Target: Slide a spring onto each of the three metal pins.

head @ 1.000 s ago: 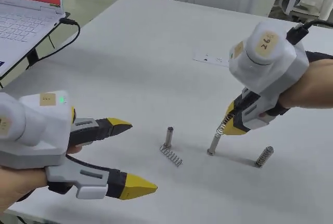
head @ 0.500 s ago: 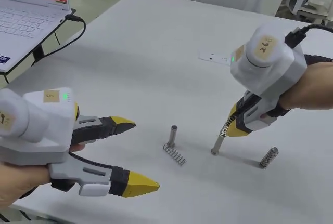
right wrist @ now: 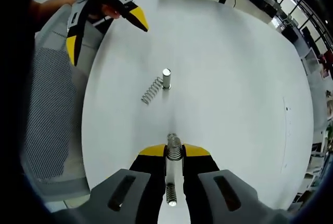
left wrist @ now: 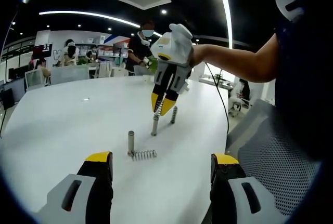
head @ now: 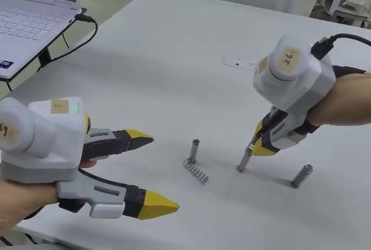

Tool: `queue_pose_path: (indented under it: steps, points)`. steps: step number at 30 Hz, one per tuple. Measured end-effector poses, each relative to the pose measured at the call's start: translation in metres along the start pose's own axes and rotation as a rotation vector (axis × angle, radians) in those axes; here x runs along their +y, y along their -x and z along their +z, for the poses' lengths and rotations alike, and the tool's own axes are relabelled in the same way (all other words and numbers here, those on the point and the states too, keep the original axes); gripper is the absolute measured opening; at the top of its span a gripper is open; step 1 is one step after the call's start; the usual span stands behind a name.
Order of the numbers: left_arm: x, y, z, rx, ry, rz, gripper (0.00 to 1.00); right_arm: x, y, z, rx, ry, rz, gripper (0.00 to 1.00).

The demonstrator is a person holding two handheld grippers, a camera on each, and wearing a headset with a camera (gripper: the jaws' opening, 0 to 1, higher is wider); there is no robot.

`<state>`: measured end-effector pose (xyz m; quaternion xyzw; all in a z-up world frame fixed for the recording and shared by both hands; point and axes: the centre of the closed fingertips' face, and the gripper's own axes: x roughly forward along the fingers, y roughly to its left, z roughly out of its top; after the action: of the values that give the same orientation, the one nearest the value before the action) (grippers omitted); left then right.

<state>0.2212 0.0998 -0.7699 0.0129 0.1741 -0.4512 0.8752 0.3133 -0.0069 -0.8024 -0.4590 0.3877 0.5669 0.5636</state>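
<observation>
Three pins stand in a row on the white table. The left pin (head: 193, 151) (left wrist: 131, 143) (right wrist: 166, 78) is bare, with a loose spring (head: 196, 171) (left wrist: 144, 154) (right wrist: 151, 90) lying at its foot. My right gripper (head: 264, 147) (left wrist: 163, 103) (right wrist: 175, 151) is shut on a second spring (head: 254, 141) (right wrist: 174, 147), held at the top of the middle pin (head: 243, 163) (left wrist: 155, 126). A third spring (head: 301, 176) (left wrist: 174, 115) stands upright at the right, apparently around its pin. My left gripper (head: 160, 173) (left wrist: 161, 159) (right wrist: 104, 34) hovers open and unladen, left of the pins.
An open laptop (head: 29, 24) with a black cable (head: 87, 26) sits at the table's far left. A small white strip (head: 239, 62) lies beyond the pins. The table's front edge (head: 191, 244) runs close below the left gripper. People and chairs stand in the background.
The head camera has shifted a little. My right gripper stays shut on the spring at the middle pin's top, slightly lower. The left gripper remains open in place.
</observation>
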Motion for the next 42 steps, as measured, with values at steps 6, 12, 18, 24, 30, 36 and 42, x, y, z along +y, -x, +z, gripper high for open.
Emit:
queue_pose_path:
  steps: [6, 12, 18, 24, 30, 36, 42]
  points:
    - [-0.001, 0.000, 0.000, 0.002, -0.003, -0.003, 0.72, 0.003, -0.009, -0.001, 0.019, 0.009, 0.003, 0.09]
    - [0.000, 0.000, 0.000, 0.003, -0.005, -0.001, 0.72, 0.004, -0.019, -0.005, 0.041, 0.007, 0.011, 0.09]
    - [0.000, 0.000, 0.000, 0.005, -0.007, 0.002, 0.71, 0.004, -0.027, -0.008, 0.046, 0.004, 0.020, 0.09]
    - [0.000, 0.001, 0.000, 0.008, -0.007, 0.006, 0.71, 0.003, -0.035, -0.012, 0.055, 0.002, 0.022, 0.09]
    - [0.000, 0.001, 0.000, 0.008, -0.008, 0.009, 0.71, 0.004, -0.041, -0.014, 0.063, -0.001, 0.028, 0.09]
    - [0.001, 0.001, 0.001, 0.001, -0.008, 0.013, 0.70, 0.004, -0.042, -0.016, 0.062, -0.012, 0.036, 0.09]
    - [0.001, 0.001, 0.001, -0.001, -0.008, 0.011, 0.70, 0.005, -0.043, -0.017, 0.065, -0.014, 0.038, 0.10]
